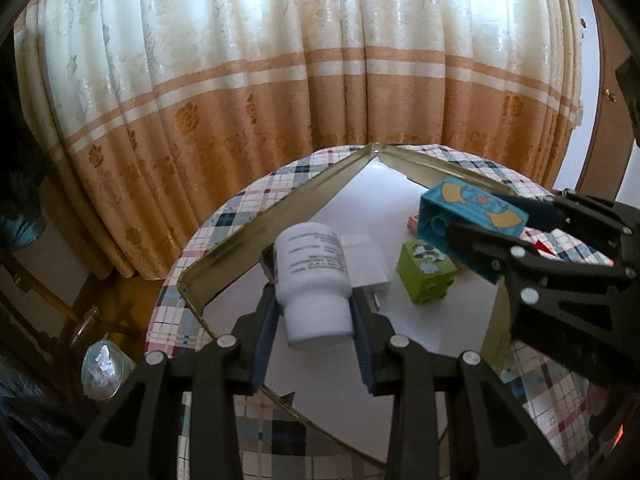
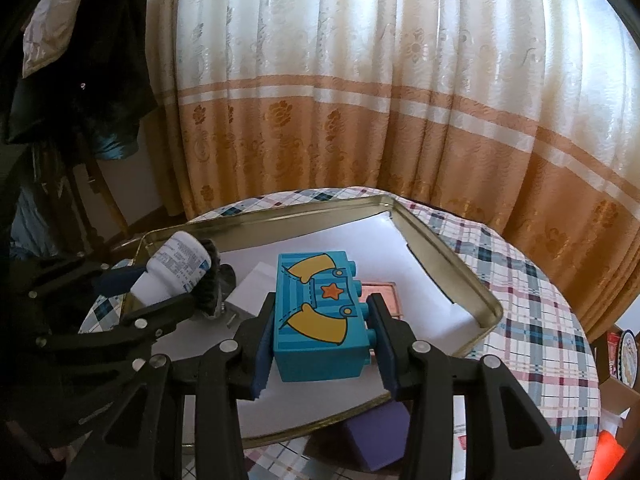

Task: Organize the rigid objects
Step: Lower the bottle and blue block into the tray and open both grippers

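Nearest in the left wrist view, the left tool (image 1: 316, 316) is clenched on a white pill bottle (image 1: 312, 280), its blue pads pressing the cap end while the labelled body tilts away over the tray. In the right wrist view, the right tool (image 2: 320, 336) grips a teal toy brick (image 2: 316, 316) by its two long sides; the brick's printed face, with yellow shapes and an orange star, is turned up, and its studs point right. Both held things hang above a gold-rimmed metal tray (image 2: 460, 268) lined with white.

Just beyond the bottle, on the tray floor, lies a white charger plug (image 1: 370, 268) with its metal prongs facing the camera. Near it, to the right, sits a green toy brick (image 1: 426, 272) with a picture on top. Under the teal brick a pink flat piece (image 2: 380, 296) lies on the liner. A purple block (image 2: 380, 444) lies outside the tray's near edge.

The tray rests on a round counter (image 2: 532, 320) covered with a plaid cloth. Farthest back hangs a cream and orange curtain (image 1: 280, 80).
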The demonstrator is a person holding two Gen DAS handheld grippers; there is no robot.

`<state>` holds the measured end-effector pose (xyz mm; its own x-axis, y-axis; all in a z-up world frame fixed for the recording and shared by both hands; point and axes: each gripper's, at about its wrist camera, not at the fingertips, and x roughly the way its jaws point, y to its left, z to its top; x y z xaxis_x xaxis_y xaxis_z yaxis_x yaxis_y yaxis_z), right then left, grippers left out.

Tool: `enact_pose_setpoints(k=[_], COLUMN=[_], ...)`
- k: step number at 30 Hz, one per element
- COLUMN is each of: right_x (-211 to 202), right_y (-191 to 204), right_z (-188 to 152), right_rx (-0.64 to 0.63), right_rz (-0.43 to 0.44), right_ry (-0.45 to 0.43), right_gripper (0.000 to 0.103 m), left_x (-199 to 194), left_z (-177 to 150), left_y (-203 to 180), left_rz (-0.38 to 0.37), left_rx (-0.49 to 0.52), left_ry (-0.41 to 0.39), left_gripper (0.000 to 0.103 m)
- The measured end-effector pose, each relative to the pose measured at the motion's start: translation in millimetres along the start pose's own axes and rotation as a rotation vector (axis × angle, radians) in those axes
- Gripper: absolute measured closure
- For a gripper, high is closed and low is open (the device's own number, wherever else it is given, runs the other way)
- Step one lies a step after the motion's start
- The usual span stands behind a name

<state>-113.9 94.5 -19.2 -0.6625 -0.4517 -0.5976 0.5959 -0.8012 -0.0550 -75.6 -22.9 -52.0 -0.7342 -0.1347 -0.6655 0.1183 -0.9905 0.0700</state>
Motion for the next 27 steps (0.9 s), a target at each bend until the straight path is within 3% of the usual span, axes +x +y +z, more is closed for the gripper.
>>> enact_pose_setpoints(k=[27], right_x=[9.4], right_y=[16.4], right_z=[-4.1], right_rx=[-0.024], right_rz=[0.039], right_ry=[0.023], right_gripper=[0.057], left_x=[13.3], left_z=[4.0], left_y=[14.5], left_rz=[0.019], left_rx=[-0.023], left_ry=[0.010], left_gripper=[0.068])
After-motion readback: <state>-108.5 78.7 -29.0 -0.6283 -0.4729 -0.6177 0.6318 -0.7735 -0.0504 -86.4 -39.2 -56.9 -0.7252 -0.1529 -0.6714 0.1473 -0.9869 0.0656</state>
